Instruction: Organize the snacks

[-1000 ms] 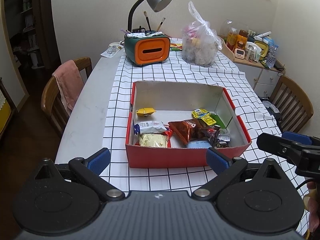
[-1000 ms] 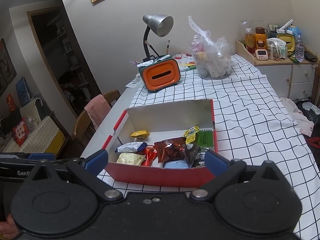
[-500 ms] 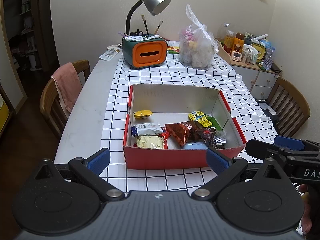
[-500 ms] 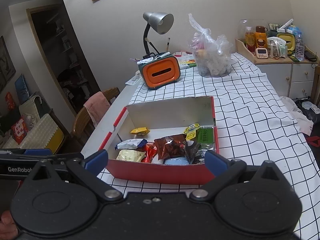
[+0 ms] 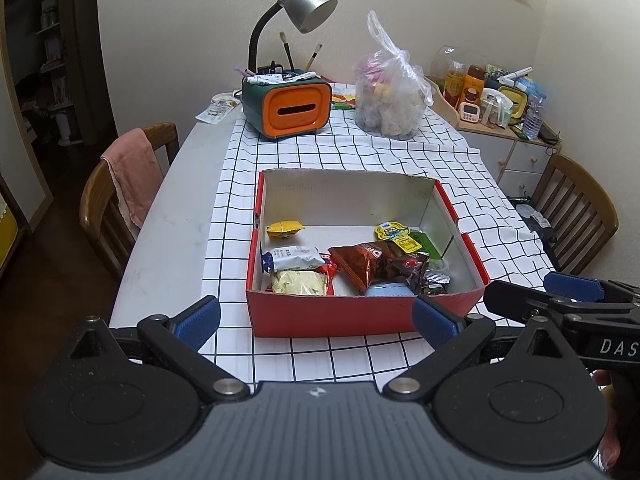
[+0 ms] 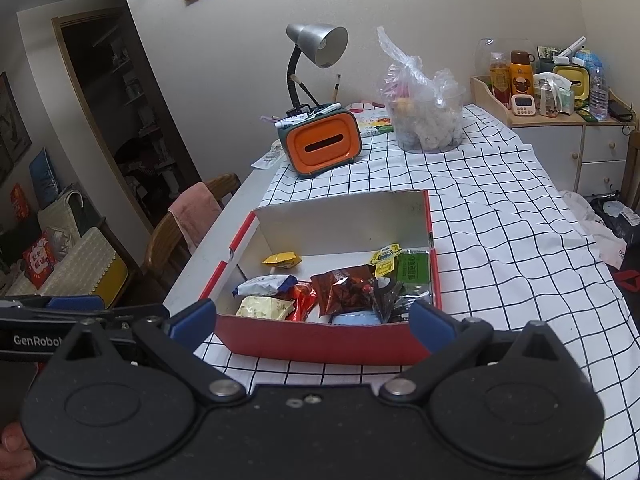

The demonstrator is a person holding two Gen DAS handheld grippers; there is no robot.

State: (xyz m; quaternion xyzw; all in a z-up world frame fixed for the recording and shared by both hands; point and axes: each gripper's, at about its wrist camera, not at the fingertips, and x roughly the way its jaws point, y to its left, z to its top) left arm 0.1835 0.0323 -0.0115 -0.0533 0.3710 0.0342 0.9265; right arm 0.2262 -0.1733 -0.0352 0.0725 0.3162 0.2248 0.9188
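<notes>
A red cardboard box (image 5: pixel 328 314) (image 6: pixel 320 344) sits on the checked tablecloth and holds several snack packets: a yellow one (image 5: pixel 285 227), a white and blue one (image 5: pixel 292 258), a pale yellow one (image 5: pixel 298 282) and a dark red bag (image 5: pixel 362 264) (image 6: pixel 346 288). My left gripper (image 5: pixel 316 318) is open and empty, held back from the box's near wall. My right gripper (image 6: pixel 312 322) is open and empty, also short of the near wall. It shows at the right edge of the left wrist view (image 5: pixel 560 300).
An orange and green desk organiser (image 5: pixel 288 108) with a lamp (image 5: pixel 304 0) and a clear plastic bag of snacks (image 5: pixel 388 96) stand at the table's far end. Wooden chairs (image 5: pixel 120 196) (image 5: pixel 576 216) flank the table. A cabinet with bottles (image 6: pixel 560 120) stands at the right.
Both grippers have drawn back and up from the box, so it looks smaller and farther away. The jaws stay open. Nothing in the box has moved.
</notes>
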